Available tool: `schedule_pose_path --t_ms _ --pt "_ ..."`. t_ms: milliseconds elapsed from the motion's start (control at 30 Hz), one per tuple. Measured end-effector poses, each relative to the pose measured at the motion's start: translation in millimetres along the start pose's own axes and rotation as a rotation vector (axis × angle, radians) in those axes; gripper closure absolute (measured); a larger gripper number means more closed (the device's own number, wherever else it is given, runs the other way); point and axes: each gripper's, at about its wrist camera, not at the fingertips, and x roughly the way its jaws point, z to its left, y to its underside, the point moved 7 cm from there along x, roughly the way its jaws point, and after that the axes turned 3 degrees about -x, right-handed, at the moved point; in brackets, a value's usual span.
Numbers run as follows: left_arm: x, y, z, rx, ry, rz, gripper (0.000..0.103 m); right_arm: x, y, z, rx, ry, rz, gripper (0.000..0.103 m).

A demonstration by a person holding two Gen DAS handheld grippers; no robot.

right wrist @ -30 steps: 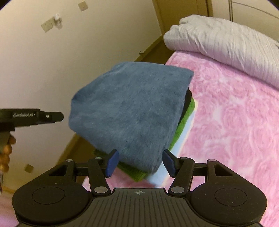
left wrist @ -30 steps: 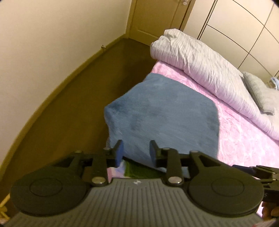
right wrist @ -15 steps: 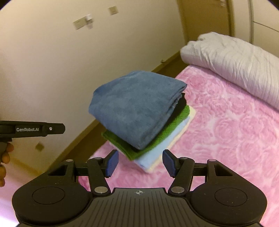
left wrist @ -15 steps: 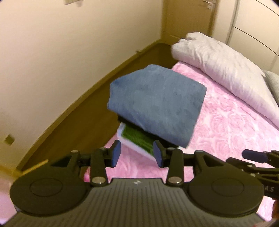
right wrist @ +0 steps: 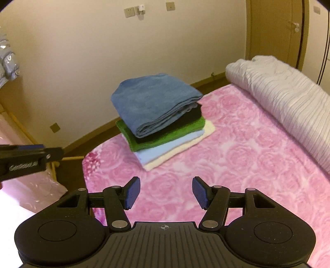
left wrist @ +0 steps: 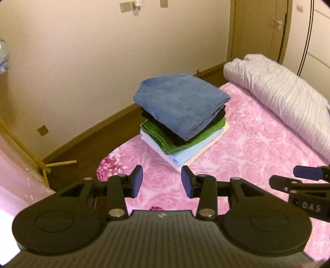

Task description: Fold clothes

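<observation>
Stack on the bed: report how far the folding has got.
Done: the stack holds five folded pieces, blue towel on top, on the pink bedspread. In hand: nothing; left gripper and right gripper are open and empty. Left: no unfolded clothes in view.

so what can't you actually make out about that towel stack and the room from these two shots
- Bottom cream layer of the stack: one item or two, unclear in both views; the light blue towel covers it.
- Black layer: only its edge shows under the blue towel.
- Right hand-held gripper in the left wrist view: cut off by the edge.
- Wall plates: too small to read.
</observation>
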Motion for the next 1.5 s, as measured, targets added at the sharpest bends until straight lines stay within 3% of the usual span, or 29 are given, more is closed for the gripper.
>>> schedule_pose_path --t_ms 200,500,800,1500 --pt "-14 14 -16 -0.073 0.005 -0.022 0.067 -19 3 -21 0.027 -0.090 -0.047 0.043" --pt "6 38 -28 -0.116 -0.022 0.067 0.067 4 4 -24 -0.078 -0.129 0.071 0.043" --pt "30 38 -38 -0.151 -0.023 0.114 0.067 34 6 -36 -0.102 -0.133 0.147 0.043" --pt "71 33 -49 -0.166 -0.027 0.152 0.067 78 -11 -54 -0.120 -0.149 0.206 0.043"
